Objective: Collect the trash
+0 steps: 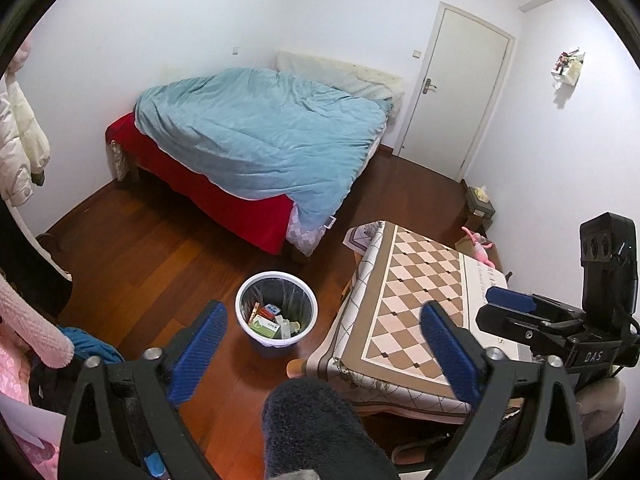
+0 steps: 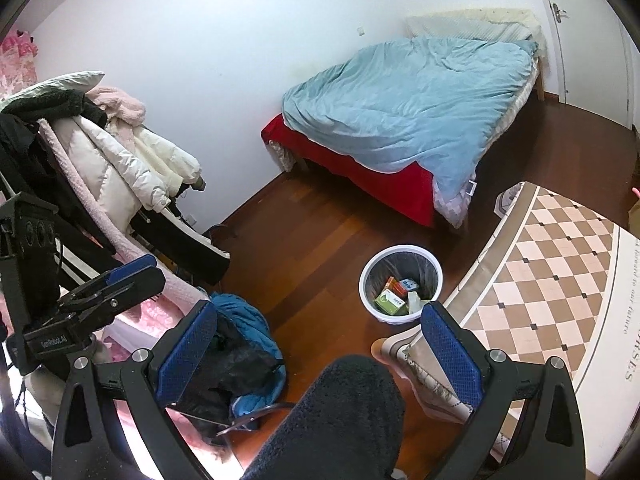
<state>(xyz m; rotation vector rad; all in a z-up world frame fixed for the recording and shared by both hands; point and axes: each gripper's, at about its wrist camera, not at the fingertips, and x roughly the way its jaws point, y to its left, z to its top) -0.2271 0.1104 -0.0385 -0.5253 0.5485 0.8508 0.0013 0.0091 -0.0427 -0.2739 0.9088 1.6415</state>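
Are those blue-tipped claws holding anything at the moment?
No. Both the left gripper and the right gripper are open and empty.

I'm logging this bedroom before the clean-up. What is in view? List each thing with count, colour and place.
bin: one, white with dark liner, on the floor between bed and table; holds boxes and packets
bed: one, red sheet, against the far wall
duvet: one, light blue, spread over the bed
table: one, beige and brown chequered cloth, right of the bin
door: one, white, shut, far right corner
coats: several, cream, pink and black, hung at the left
blue garment: one, on the floor by the coats
left hand-held gripper: open, empty
right hand-held gripper: open, empty
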